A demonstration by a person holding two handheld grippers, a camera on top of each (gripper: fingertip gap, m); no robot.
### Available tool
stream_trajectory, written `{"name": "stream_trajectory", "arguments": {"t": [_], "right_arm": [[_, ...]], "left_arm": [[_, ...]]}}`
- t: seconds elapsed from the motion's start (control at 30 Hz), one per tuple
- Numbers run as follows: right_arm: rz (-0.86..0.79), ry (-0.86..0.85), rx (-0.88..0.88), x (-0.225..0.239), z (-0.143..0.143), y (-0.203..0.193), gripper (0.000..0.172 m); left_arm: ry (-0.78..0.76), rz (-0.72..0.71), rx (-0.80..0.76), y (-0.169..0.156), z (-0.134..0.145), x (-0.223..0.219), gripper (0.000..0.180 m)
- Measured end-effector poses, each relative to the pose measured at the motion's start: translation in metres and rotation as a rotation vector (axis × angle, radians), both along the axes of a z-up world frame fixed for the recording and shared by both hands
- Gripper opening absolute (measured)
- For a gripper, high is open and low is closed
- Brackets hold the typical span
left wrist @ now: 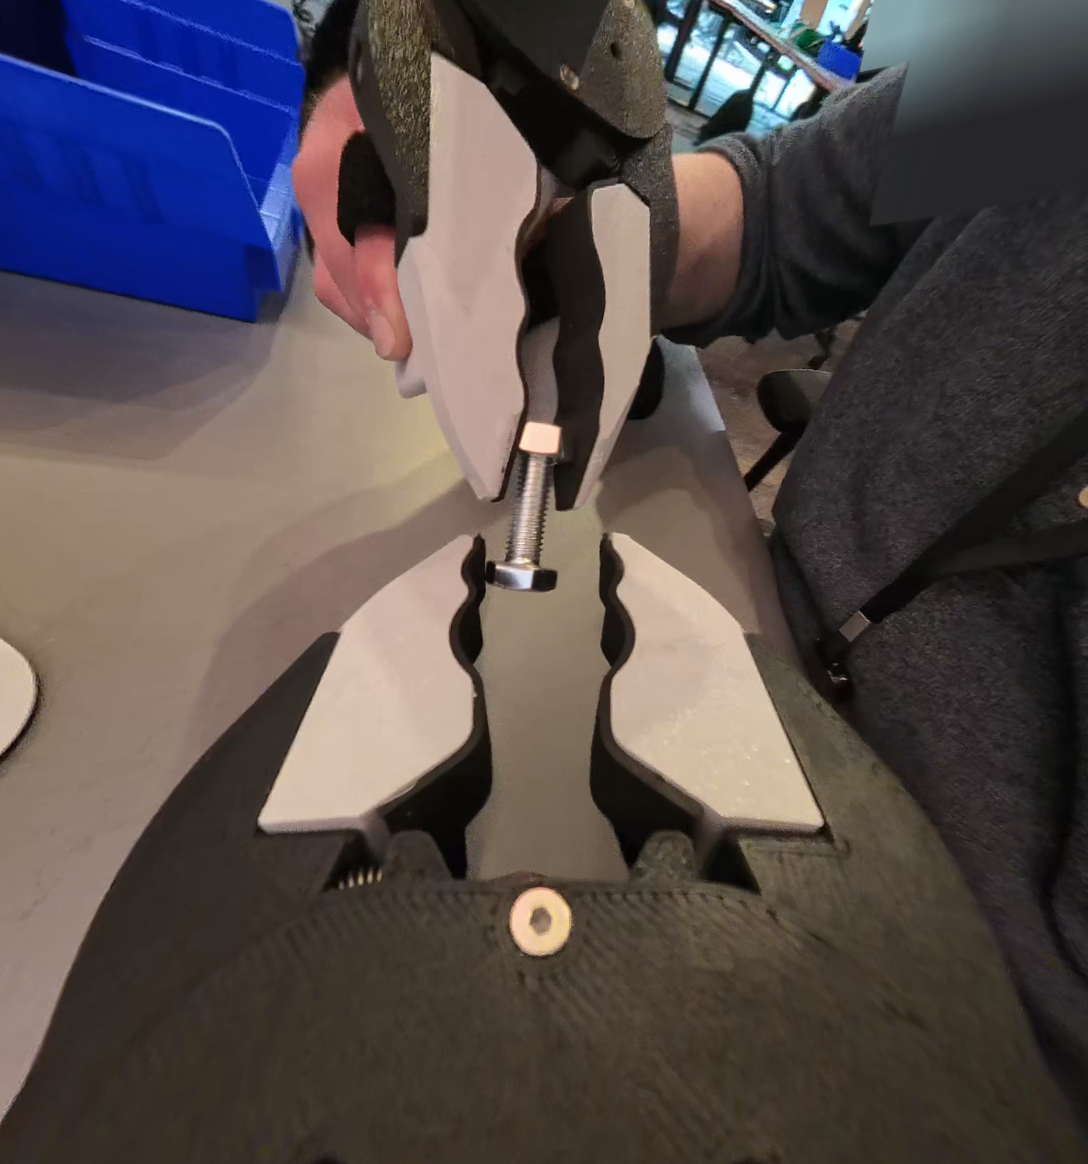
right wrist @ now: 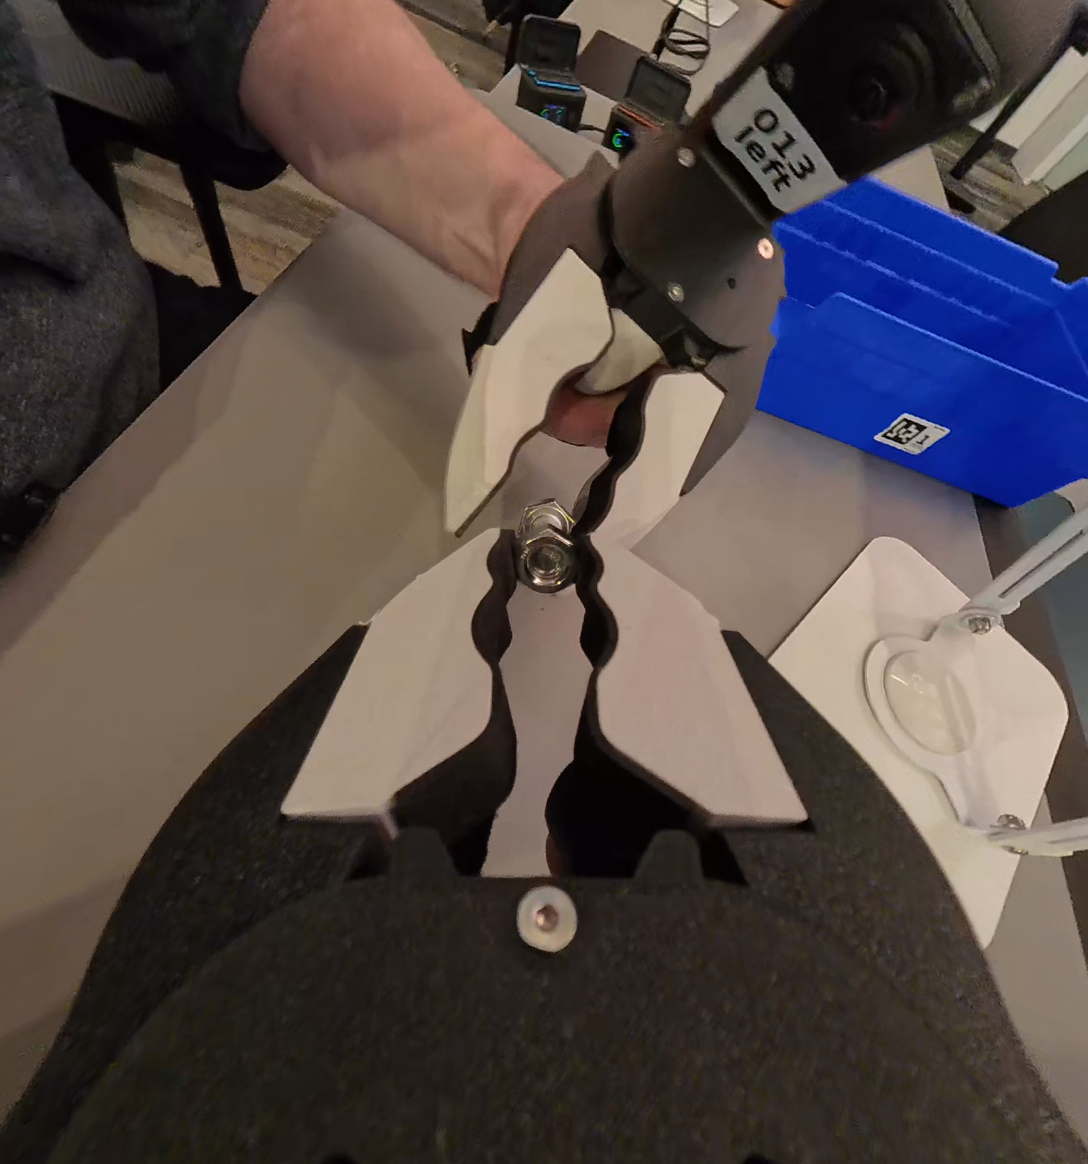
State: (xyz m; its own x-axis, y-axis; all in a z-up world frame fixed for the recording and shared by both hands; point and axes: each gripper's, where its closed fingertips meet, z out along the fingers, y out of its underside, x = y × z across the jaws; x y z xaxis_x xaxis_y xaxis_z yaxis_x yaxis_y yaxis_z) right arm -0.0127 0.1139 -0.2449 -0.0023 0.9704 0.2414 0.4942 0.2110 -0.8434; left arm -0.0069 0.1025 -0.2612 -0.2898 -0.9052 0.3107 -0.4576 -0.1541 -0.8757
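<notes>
1. While my right gripper (right wrist: 544, 557) pinches the steel bolt (left wrist: 524, 523) at its nut (left wrist: 541, 439) end, centre frame, just above the counter (left wrist: 151, 504), the jaws of my left gripper (left wrist: 541, 560) stand spread about the bolt head (left wrist: 521, 576), not clamping it.
2. Handling, as I judge it: rigid, smooth, small but dense. Threads give bite; the hex flats offer the surest hold.
3. Surroundings: plain grey counter; blue bin (left wrist: 119, 157) at upper left.
</notes>
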Motion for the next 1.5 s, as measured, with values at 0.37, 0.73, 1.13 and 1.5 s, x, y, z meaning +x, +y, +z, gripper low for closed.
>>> {"name": "stream_trajectory", "arguments": {"t": [0.37, 0.73, 1.13, 1.5], "right_arm": [[-0.288, 0.258, -0.306, 0.007, 0.002, 0.028, 0.018], [-0.485, 0.403, -0.572, 0.010, -0.012, 0.040, 0.018], [-0.439, 0.309, -0.444, 0.007, -0.015, 0.035, 0.018], [0.081, -0.088, 0.118, 0.003, -0.004, -0.005, 0.018]], "left_arm": [[0.033, 0.366, 0.608, 0.055, -0.003, 0.002, 0.056], [0.180, 0.522, 1.066, 0.075, -0.012, 0.002, 0.041], [0.230, 0.417, 0.945, 0.064, -0.021, 0.002, 0.020], [0.063, -0.027, -0.027, -0.003, -0.007, -0.001, 0.020]]}}
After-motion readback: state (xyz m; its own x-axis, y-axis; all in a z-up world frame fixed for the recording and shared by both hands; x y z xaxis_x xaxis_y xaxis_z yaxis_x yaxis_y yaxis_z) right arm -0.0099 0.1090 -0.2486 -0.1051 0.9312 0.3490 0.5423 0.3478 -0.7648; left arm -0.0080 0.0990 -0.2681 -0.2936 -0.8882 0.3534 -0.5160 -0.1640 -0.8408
